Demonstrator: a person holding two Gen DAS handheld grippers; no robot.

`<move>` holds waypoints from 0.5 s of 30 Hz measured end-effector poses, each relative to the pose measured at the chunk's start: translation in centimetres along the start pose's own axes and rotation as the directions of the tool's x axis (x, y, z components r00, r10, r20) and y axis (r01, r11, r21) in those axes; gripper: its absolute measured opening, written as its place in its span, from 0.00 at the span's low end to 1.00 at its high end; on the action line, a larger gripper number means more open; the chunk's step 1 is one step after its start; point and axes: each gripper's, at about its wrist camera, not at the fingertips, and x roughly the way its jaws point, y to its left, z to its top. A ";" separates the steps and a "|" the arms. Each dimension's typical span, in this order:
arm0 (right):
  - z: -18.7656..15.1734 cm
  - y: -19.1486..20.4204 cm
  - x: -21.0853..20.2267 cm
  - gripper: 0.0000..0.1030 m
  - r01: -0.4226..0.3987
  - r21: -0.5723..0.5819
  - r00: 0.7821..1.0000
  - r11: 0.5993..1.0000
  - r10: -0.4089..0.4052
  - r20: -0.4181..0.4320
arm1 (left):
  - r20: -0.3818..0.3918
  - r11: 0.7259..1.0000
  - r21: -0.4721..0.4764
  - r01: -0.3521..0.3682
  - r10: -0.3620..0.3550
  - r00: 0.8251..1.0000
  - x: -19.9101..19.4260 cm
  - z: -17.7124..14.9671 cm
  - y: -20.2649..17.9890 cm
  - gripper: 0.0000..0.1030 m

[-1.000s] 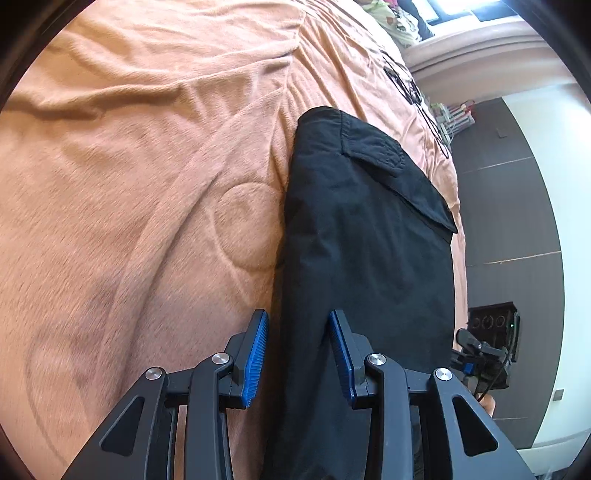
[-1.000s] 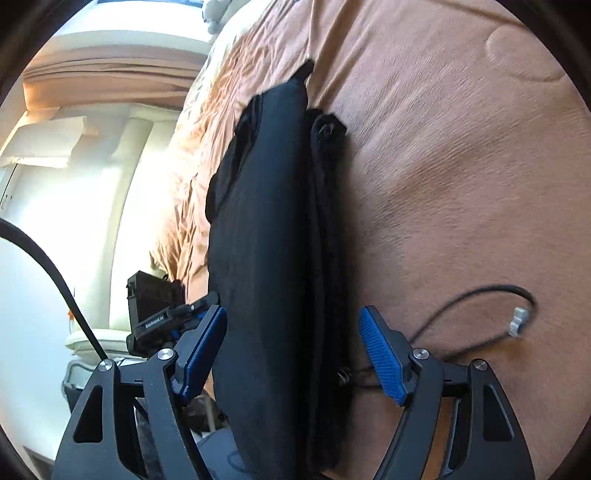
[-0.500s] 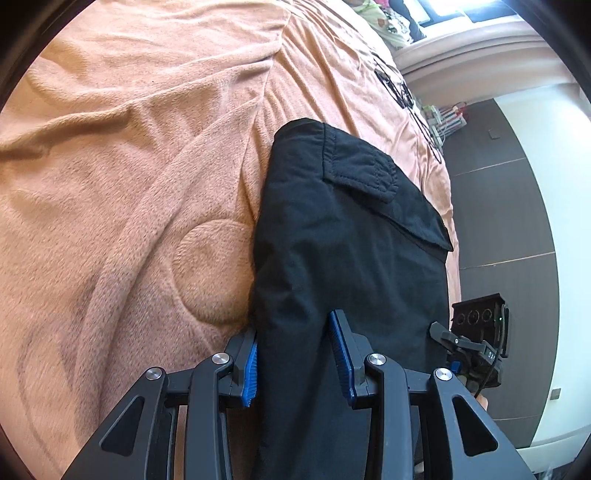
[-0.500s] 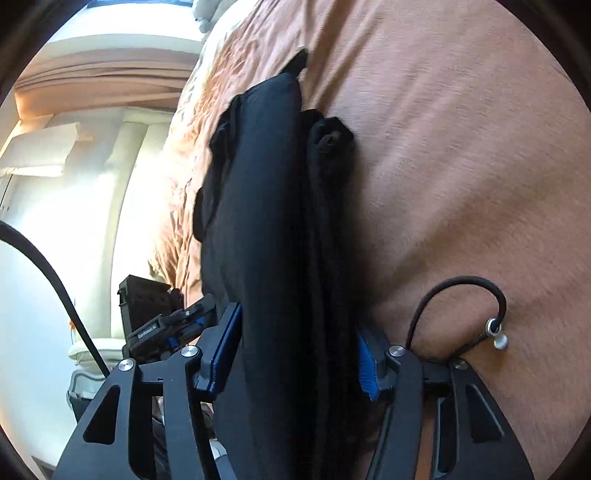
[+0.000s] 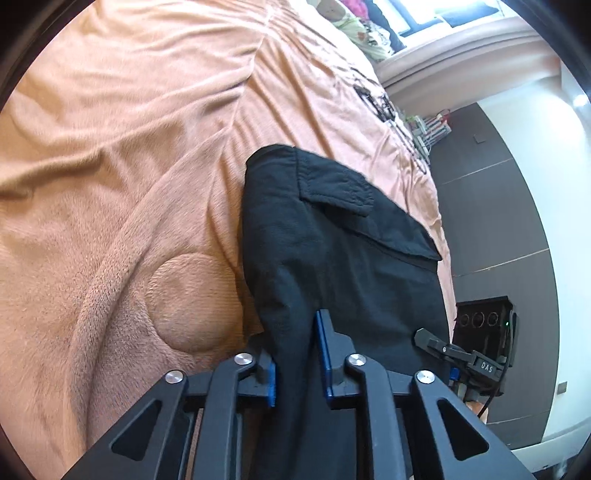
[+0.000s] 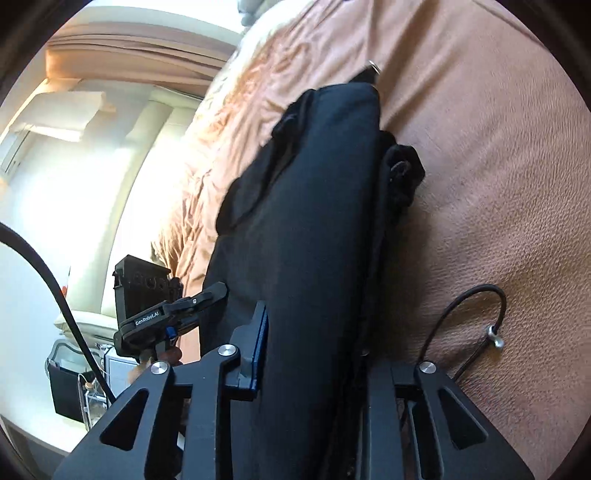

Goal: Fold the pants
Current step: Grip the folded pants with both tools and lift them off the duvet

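Note:
Folded black pants point(image 5: 332, 251) with a flapped pocket lie on a peach fleece blanket point(image 5: 129, 155). My left gripper point(image 5: 297, 365) has its jaws closing on the near left edge of the pants, with fabric filling the gap between the blue pads point(image 5: 322, 350). In the right wrist view the pants point(image 6: 314, 206) form a thick stacked bundle. My right gripper point(image 6: 314, 362) is closing around the bundle's near end. Its left pad point(image 6: 260, 347) presses the cloth, and the other pad is hidden behind it. Each view shows the other gripper beside the pants.
A black drawstring cord with a metal tip point(image 6: 494, 336) lies looped on the blanket point(image 6: 498, 166) right of the pants. The bed's edge runs close beside the pants, with dark floor point(image 5: 491, 236) beyond. Colourful cloth point(image 5: 354, 26) is piled at the far end.
Both grippers came forward onto the near end of the pants and their jaws narrowed from wide open to pinching the fabric. The pants' near end has bunched up slightly.

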 end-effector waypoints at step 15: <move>-2.7 5.2 -2.1 0.21 -0.001 -0.137 0.991 0.991 0.019 0.132 | 0.113 0.996 0.090 0.018 -0.028 0.993 -5.0 0.2 -5.9 0.15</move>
